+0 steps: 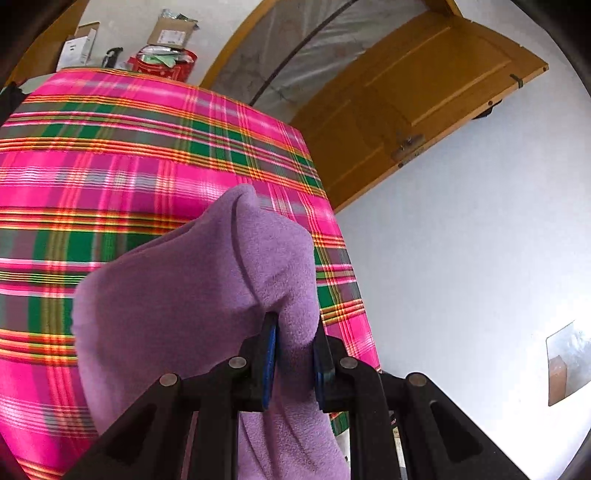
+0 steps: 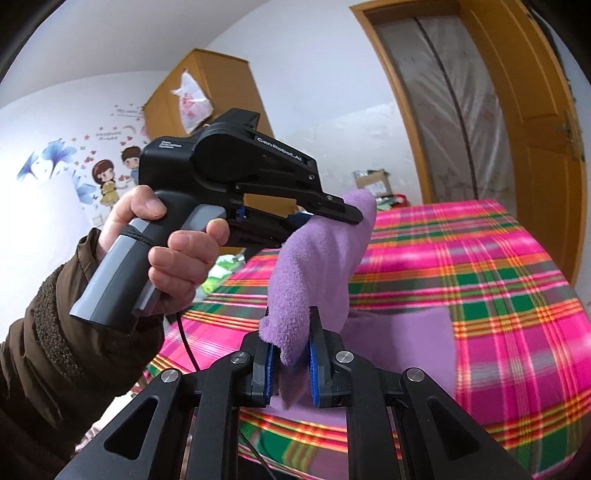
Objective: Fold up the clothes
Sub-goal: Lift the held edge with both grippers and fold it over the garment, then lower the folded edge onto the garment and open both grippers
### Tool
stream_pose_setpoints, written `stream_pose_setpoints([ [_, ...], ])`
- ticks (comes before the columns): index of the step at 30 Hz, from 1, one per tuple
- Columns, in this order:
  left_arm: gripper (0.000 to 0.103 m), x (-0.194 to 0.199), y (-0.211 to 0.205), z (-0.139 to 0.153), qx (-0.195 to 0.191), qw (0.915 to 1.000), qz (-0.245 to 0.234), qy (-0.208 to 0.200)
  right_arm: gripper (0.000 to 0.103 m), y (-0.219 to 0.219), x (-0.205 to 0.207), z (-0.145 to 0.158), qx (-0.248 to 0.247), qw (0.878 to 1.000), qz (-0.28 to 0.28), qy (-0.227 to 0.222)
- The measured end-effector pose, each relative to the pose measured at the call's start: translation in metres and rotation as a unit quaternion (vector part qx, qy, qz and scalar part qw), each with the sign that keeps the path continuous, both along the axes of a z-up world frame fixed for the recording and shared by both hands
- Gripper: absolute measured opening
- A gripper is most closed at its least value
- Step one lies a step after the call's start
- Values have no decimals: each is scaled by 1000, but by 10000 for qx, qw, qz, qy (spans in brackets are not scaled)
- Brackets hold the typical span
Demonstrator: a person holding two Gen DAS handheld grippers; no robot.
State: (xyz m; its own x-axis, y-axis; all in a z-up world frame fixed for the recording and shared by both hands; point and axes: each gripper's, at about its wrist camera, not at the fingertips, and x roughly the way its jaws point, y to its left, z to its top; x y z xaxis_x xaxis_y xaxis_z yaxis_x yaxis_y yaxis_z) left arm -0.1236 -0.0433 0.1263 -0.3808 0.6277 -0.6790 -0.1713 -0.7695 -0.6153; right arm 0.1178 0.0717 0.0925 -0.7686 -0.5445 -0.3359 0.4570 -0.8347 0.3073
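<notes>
- Purple fleece garment (image 1: 192, 288), seen from my left wrist: my left gripper (image 1: 295, 363) is clamped on a bunched fold of it, the blue pads (image 1: 271, 354) pressing the cloth from both sides. The rest drapes away to the left and down over the pink plaid cover (image 1: 129, 155) of the surface below. Beyond the far edge stand cardboard boxes (image 1: 170, 31), and a wooden door (image 1: 424, 99) hangs open on the right.
- From my right wrist: my right gripper (image 2: 291, 363) pinches another edge of the same fleece, lifted clear of the cover, with more of it lying flat on the plaid to the right. Ahead, my left hand (image 2: 162, 236) in a brown sleeve (image 2: 55, 332) holds the other black tool, whose tips bite the fleece's upper end. Cartoon stickers (image 2: 107, 177) dot the wall behind.
</notes>
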Motion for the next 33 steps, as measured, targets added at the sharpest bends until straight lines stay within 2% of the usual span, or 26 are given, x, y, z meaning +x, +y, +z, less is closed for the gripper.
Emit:
stream_pose_setpoints([
  [17,17,-40,47,-58,-120,9979,-104,-632,15,60,-25,-44,-117,9947,-593,-831],
  [24,24,-47,56,-74,-95,9960,-230,-852,17,76,-34,-65,-220,9906,-694,-1161],
  [30,25,-30,49,-62,-249,9973,-457,-523,22,84,-39,-71,-335,9885,-725,-1282],
  [33,25,-15,36,-57,-308,9980,-411,-380,24,89,-43,-75,-412,9861,-810,-1394],
])
